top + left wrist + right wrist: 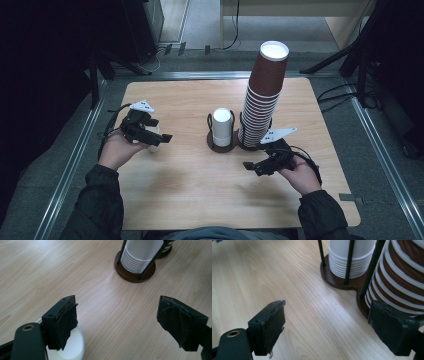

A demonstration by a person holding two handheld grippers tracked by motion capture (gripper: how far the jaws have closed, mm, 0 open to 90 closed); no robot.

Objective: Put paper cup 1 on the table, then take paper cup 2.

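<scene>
**Black fingers spread, white cup at the left**

Black fingers of the left gripper (117, 325) stand wide apart, empty; a white cup (71, 346) sits on the table (100, 302) half hidden behind one finger and cut off below. Right gripper (327, 332) fingers likewise gape, near the brown cup stack (402, 272). Both hands rest low, angled inward toward the holder (222, 142).

The wooden table (190, 190) bore a dark double cup holder (223, 145) at centre and a white cup (152, 134) at nine o'clock.
</scene>
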